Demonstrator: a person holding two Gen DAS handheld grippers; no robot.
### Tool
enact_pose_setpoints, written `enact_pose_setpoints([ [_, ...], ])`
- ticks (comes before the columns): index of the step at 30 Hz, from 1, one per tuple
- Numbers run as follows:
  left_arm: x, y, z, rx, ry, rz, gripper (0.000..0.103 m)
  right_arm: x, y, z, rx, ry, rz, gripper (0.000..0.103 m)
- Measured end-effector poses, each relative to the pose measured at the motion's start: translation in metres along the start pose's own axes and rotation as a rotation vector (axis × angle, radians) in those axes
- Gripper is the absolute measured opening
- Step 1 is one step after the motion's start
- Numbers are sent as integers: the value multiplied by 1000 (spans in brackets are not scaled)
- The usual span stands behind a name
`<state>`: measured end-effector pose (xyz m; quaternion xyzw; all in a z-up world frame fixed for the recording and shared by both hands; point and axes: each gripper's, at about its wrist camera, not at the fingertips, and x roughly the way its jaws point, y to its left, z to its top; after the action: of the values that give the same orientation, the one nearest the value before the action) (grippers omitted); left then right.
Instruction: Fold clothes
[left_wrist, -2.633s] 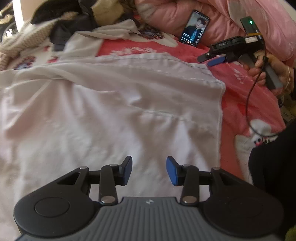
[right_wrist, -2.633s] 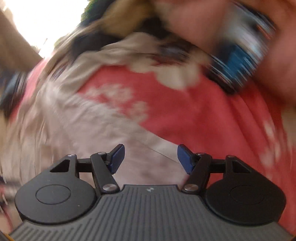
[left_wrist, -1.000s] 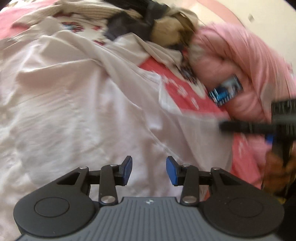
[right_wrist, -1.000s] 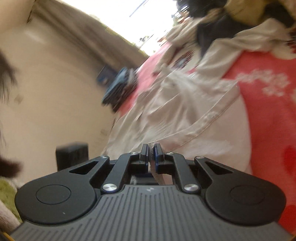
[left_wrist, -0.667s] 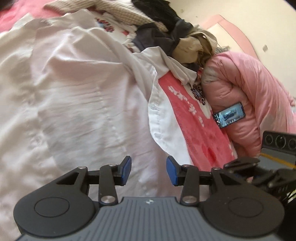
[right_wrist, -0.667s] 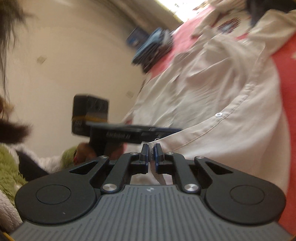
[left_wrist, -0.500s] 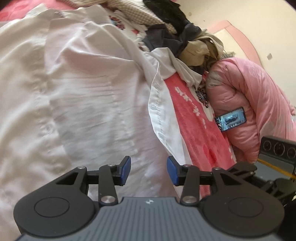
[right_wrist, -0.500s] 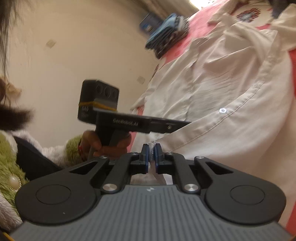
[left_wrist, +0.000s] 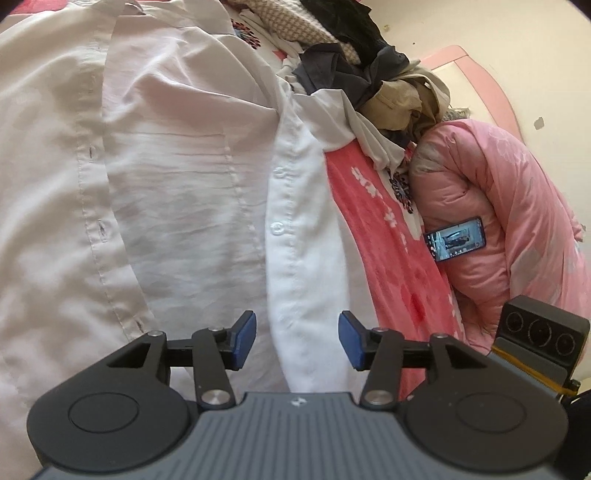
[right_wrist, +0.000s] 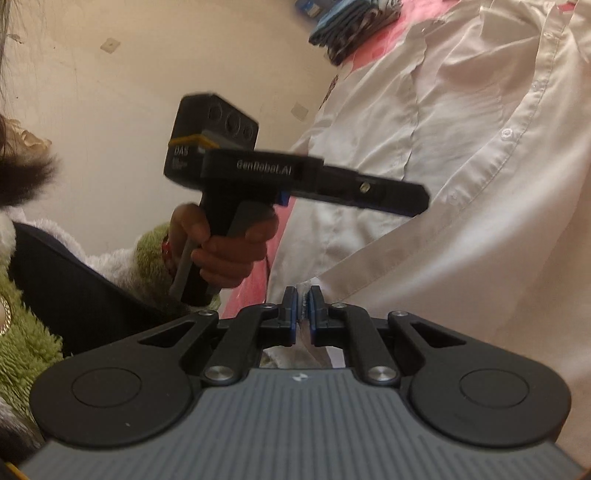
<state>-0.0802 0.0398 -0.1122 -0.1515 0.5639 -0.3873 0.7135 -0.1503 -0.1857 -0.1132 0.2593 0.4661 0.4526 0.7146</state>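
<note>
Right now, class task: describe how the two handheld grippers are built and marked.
Each gripper, left and right, has black linkage arms, blue pads, silver pivot screws and a ribbed grey body. Seen side-on, the left tool has a pistol grip, white lettering and a three-lens camera block banded in yellow.

This is a bedroom in a home. The work surface is a bed spread with a red blanket (left_wrist: 373, 236) printed with white and dark flower motifs. Along the blanket's right edge lies a bunched pink quilt (left_wrist: 517, 206), with a phone (left_wrist: 455, 239) resting on it, screen lit. A pink curved headboard (left_wrist: 480, 70) stands against a plain cream wall (right_wrist: 110, 85) at the far right corner. Near the blanket's far edge sits a heap of unsorted clothes (left_wrist: 354, 62) in black, grey, beige and knit. A white shirt (left_wrist: 177, 155) lies spread across the blanket, and a small stack of folded garments (right_wrist: 351, 26) sits near the bed's far edge by the wall.
</note>
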Motion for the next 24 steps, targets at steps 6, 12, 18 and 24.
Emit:
enact_pose_setpoints([
  [6,0,0,-1,-2,1,5,50,3,2,1,-5,9,1,5],
  [12,0,0,0,-8,1,3,51,2,2,1,-11,11,4,5],
  [18,1,-5,0,25,17,-12,54,2,3,0,-15,15,6,6],
  [24,2,-10,-1,39,24,-12,55,3,2,0,-13,19,7,6],
])
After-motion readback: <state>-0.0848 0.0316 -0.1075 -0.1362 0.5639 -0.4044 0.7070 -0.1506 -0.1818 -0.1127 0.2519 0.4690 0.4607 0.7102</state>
